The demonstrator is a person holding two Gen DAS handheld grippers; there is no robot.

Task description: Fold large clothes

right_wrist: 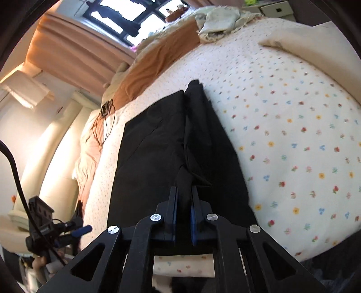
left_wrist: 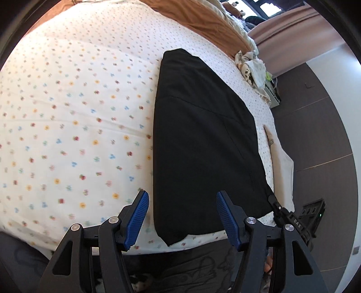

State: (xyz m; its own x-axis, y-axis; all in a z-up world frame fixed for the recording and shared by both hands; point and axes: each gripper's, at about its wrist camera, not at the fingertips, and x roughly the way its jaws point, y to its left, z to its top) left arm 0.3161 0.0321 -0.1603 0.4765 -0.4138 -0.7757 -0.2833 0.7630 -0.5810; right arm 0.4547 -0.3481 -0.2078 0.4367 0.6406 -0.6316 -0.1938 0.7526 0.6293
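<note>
A large black garment (left_wrist: 203,144) lies folded lengthwise on the floral bedspread (left_wrist: 67,112). My left gripper (left_wrist: 182,198) is open and empty, its blue pads above the garment's near left edge. My right gripper (right_wrist: 183,191) is shut on a pinched fold of the black garment (right_wrist: 171,144) near its front end and lifts that fold a little. The right gripper also shows in the left wrist view (left_wrist: 281,210) at the garment's near right corner. The left gripper shows in the right wrist view (right_wrist: 76,230) at the lower left.
An orange blanket (left_wrist: 203,20) and crumpled pale clothes (left_wrist: 252,67) lie at the far end of the bed. A cream pillow (right_wrist: 315,45) lies at the far right. Curtains (right_wrist: 74,51) and a window stand beyond. The bed's edge and grey floor (left_wrist: 315,126) are on the right.
</note>
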